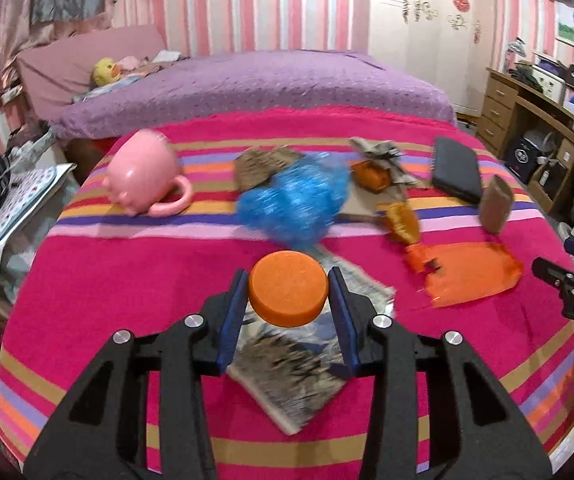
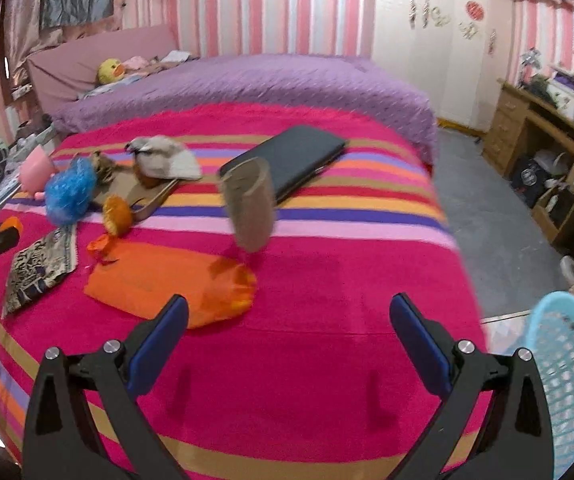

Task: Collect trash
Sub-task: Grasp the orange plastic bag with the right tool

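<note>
My left gripper (image 1: 289, 294) is shut on an orange round lid (image 1: 288, 288) and holds it above a patterned wrapper (image 1: 299, 376) on the striped blanket. Beyond it lie a blue crumpled plastic bag (image 1: 293, 200), an orange plastic bag (image 1: 471, 274), an orange wrapper (image 1: 401, 222) and crumpled paper (image 1: 383, 156). My right gripper (image 2: 289, 324) is open and empty over the blanket, near the orange plastic bag (image 2: 167, 280). A brown paper cup (image 2: 251, 204) stands ahead of it. The blue bag (image 2: 69, 192) and the patterned wrapper (image 2: 39, 268) show at the left.
A pink mug (image 1: 143, 172) lies on its side at the left. A dark notebook (image 2: 287, 156) lies at the back. A light blue mesh basket (image 2: 567, 376) is at the blanket's right edge. A purple bed (image 1: 247, 84) lies behind, a wooden desk (image 2: 539, 136) to the right.
</note>
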The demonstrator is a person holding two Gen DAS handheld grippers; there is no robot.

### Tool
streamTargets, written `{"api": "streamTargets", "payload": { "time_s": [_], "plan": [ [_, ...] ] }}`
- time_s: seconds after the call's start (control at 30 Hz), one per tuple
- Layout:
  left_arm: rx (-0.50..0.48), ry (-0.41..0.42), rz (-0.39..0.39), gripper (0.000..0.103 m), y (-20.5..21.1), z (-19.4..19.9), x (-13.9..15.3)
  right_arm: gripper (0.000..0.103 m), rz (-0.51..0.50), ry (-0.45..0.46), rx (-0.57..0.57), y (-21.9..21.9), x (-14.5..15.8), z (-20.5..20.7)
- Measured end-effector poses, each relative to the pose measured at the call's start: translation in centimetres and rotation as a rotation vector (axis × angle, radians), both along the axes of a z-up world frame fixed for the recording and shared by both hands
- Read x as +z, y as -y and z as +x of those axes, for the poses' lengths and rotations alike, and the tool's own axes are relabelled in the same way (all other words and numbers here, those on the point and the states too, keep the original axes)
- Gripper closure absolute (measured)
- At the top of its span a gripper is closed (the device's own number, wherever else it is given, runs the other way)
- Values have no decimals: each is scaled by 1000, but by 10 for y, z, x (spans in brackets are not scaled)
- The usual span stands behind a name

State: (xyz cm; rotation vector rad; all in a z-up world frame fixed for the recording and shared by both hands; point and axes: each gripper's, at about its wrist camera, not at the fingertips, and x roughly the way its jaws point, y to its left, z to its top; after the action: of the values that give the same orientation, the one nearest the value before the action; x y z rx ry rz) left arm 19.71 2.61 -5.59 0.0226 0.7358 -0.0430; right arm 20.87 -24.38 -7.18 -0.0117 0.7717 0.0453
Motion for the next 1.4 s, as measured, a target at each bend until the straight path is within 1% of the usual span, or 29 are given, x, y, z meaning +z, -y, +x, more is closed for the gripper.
{"api": "streamTargets", "payload": {
  "time_s": [0.1,0.17,0.23,0.27,0.33,0.37,0.4,0.47,0.53,0.57,0.63,0.67,0.8,0.97,1.17,1.4],
  "plan": [
    [18,-2,-1,63,-10,0,-1,6,-10,-34,40,-17,-9,9],
    [25,-2,-16,63,-16,0,0,7,-19,-47,61,-26,-13,14],
    [22,2,-29,63,-17,1,2,17,-6,-66,75,-31,-16,17],
    [19,7,-29,63,-16,1,4,25,9,-78,89,-34,-19,19],
    [9,14,-30,63,-11,0,6,29,4,-78,106,-40,-22,21],
    [1,18,-31,63,-7,0,7,36,0,-78,126,-44,-22,21],
    [-5,21,-30,63,-5,-1,8,41,-4,-73,137,-46,-22,20],
    [-20,29,-14,63,0,-2,8,45,2,-68,147,-46,-22,19],
    [-23,31,2,63,4,-4,7,59,17,-64,171,-46,-20,18],
    [-23,29,3,63,5,-4,7,70,0,-56,180,-48,-19,16],
    [-23,28,2,63,7,-4,6,81,-16,-43,191,-49,-17,13],
    [-21,31,3,63,7,-4,7,89,-24,-31,201,-48,-15,10],
    [-12,47,-6,63,10,-6,11,92,-28,33,207,-38,0,-2],
    [-5,73,-11,63,14,-9,16,92,42,92,195,-6,22,-16],
    [-5,89,-13,63,23,-13,21,92,81,154,156,39,42,-41],
    [-11,121,-7,63,39,-20,25,92,74,200,108,88,54,-70]
  ]
}}
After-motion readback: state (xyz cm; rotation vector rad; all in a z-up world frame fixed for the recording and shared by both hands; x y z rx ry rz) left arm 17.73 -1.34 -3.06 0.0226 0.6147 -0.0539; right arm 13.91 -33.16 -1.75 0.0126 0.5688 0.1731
